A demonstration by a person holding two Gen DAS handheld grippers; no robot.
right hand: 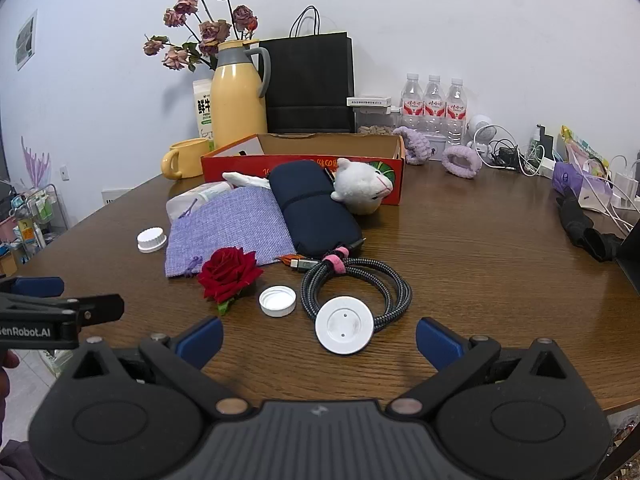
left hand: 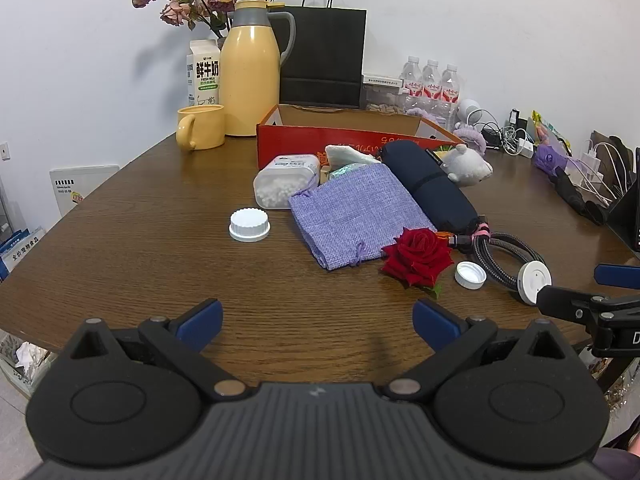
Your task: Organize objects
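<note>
The brown wooden counter carries everything. At its far side stands a black paper bag, and left of it a yellow thermos jug with a yellow mug near it. In front of the bag lies an open red cardboard box, and nothing shows inside it.

Just near of the box the loose things lie in a group. A dark blue pouch touches a purple woven bag on its left, and a white plush toy leans on the box at its right. A clear box of white beads lies left of the purple bag. Nearer is a coiled braided cable with a white round disc resting on it. A red rose lies at the near edge of the purple bag. A small white cap lies open side up between the rose and the cable, and a ribbed white lid sits alone further left.

The left gripper and the right gripper hover over the near edge, jaws spread wide and holding nothing.
</note>
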